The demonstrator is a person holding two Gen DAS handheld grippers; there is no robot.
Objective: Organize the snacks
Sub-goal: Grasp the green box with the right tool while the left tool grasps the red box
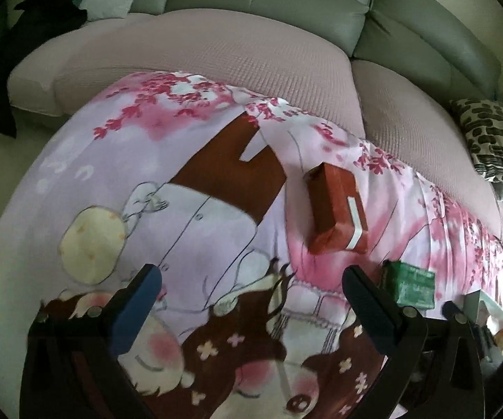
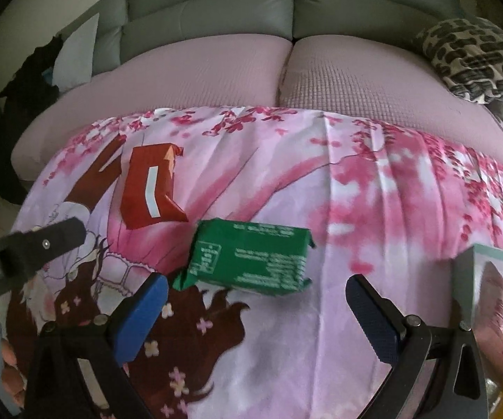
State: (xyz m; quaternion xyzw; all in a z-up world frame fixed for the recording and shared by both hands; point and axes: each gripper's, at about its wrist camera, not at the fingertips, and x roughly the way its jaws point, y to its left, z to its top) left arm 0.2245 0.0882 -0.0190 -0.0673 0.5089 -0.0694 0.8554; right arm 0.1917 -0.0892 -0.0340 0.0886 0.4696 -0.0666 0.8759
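Right wrist view: green packet (image 2: 249, 260) and red packet (image 2: 152, 186) on a pink cloth (image 2: 373, 209).
Both tools, right (image 2: 253, 291) and left (image 1: 251, 279), hover spread apart, empty.

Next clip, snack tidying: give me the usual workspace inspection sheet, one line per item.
Surface: printed pink cloth spread over a table in front of a sofa.
Job's things: red snack pack and green snack pack lying flat on the cloth, apart; a pale box at the right edge.
Clutter: nothing seen.
Grippers: left gripper open, empty, over the cloth; right gripper open, empty, just short of the green pack.
Cables: nothing seen.
Surroundings: patterned cushion, dark garment on the sofa.
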